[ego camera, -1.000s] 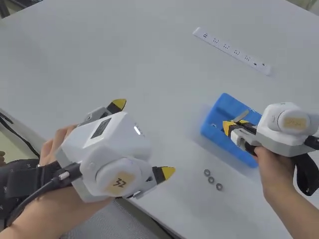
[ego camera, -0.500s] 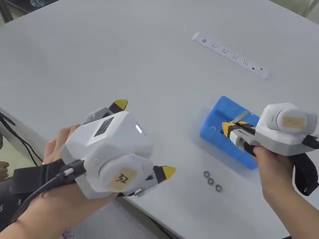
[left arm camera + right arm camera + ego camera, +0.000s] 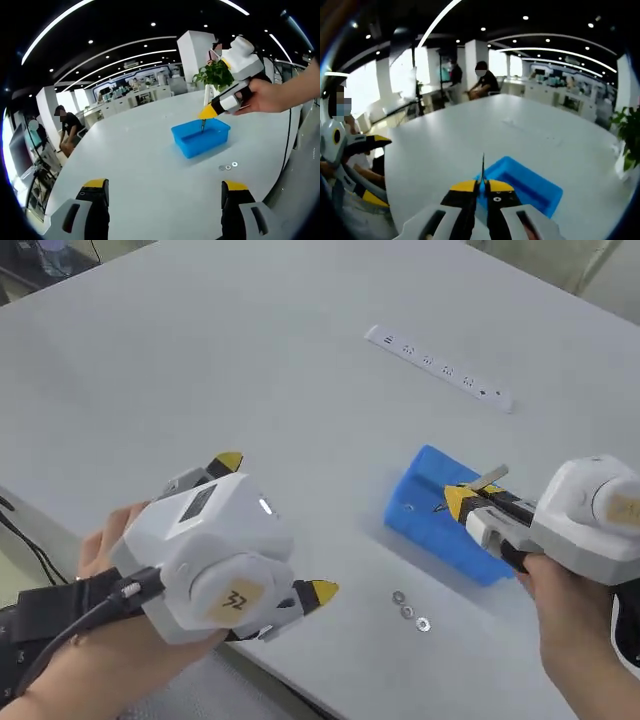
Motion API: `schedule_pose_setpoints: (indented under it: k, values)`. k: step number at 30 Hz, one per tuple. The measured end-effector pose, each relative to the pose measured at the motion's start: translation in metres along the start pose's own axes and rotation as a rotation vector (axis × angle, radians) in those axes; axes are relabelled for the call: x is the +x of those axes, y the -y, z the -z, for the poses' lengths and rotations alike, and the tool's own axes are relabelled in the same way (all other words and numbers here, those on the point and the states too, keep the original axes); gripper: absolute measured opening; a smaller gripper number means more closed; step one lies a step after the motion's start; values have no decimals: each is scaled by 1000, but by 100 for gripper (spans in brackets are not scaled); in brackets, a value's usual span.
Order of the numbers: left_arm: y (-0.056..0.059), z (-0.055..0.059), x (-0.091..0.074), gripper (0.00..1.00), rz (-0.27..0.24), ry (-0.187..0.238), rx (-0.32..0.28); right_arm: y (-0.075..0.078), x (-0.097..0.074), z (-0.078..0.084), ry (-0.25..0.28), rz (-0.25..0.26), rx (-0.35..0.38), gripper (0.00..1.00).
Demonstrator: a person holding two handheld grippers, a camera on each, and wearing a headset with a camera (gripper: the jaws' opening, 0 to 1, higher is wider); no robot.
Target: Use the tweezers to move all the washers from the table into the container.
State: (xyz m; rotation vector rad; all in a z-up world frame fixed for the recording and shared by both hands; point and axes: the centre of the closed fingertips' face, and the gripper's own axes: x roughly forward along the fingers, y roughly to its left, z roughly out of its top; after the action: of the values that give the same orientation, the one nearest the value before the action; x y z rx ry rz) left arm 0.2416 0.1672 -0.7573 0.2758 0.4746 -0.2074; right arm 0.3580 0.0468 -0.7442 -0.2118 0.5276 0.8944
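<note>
Only the camera shifted: right gripper, jaws clamping the tweezers, hovers over the container; left gripper jaws wide; three washers remain by the counter's near edge.

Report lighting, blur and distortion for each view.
Head view: even light, soft shadow beside the blue container, washers reasonably sharp. Left gripper view: fisheye curves the ceiling lights, washers tiny. Right gripper view: softly blurred overall, tweezers a thin dark line.
</note>
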Motion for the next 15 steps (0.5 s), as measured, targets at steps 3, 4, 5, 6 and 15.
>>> schedule_pose_setpoints:
  k: [3, 4, 5, 6, 15]
  values:
    - [-1, 0, 0, 95, -4, 4, -8, -13, -8, 12, -11, 0, -10, 4]
    - [-1, -1, 0, 95, -4, 5, -9, -15, -11, 17, -15, 10, -5, 4]
    - [-1, 0, 0, 95, -4, 5, -9, -18, -12, 22, -22, 4, -8, 4]
    - [-1, 0, 0, 95, -5, 4, -8, -22, -13, 29, -43, -10, -1, 4]
    - [-1, 2, 0, 93, -6, -8, -1, -39, -6, 72, -140, -18, -5, 4]
